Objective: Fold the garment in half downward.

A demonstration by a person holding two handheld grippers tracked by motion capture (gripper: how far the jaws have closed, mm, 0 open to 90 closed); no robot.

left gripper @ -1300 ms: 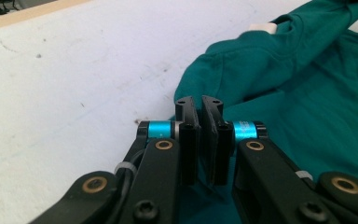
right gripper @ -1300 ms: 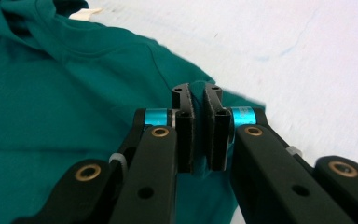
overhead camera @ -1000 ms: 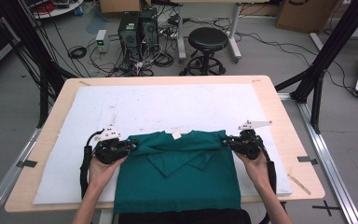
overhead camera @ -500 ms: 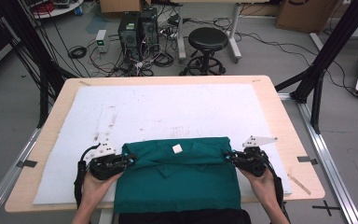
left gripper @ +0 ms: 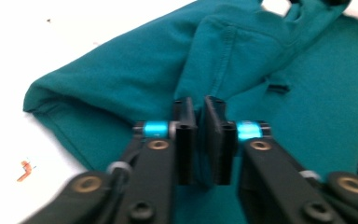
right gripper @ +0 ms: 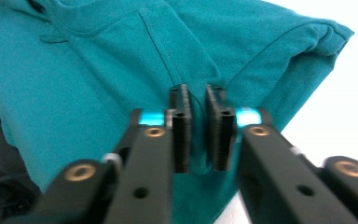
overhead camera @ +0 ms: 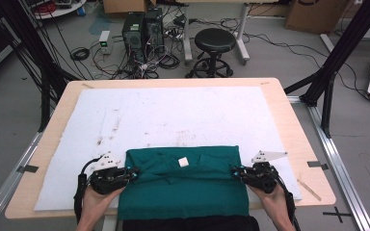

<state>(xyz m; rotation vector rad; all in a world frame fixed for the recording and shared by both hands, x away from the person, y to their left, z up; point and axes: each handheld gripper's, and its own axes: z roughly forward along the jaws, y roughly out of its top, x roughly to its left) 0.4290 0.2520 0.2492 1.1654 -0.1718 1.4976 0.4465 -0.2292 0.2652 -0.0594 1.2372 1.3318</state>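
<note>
Jaws on both my grippers are standing slightly parted, having just been opening. On my left gripper (left gripper: 199, 105) a narrow slot is showing between the two black pads with nothing pinched in it; the teal cloth is lying just beyond and beneath the tips. My right gripper (right gripper: 198, 93) is doing the same — a slim gap, pads bare, its tips hovering right over a stitched seam of the garment.

I am working on the green garment (overhead camera: 185, 185), which is lying folded at the lower middle of the high view, on the white mat (overhead camera: 173, 115) that is covering the wooden surface (overhead camera: 296, 139). Its near edge is hanging over the front rim of the surface toward me. A small white tag (overhead camera: 183, 162) is sitting near the upper fold, roughly in the middle of the cloth.

In the high view my left gripper (overhead camera: 134, 173) is resting at the garment's left edge, in the lower left of the frame, and my right gripper (overhead camera: 234, 172) is at its right edge, in the lower right — both are pointing inward at the cloth, and my forearms are coming in from the bottom of the frame.

In the left gripper view a folded corner of the cloth is bulging at the left of the frame, with a small orange scrap (left gripper: 24, 170) lying on the mat at the lower left. In the right gripper view the folded corner is sitting at the upper right, bright mat beyond it.
</note>
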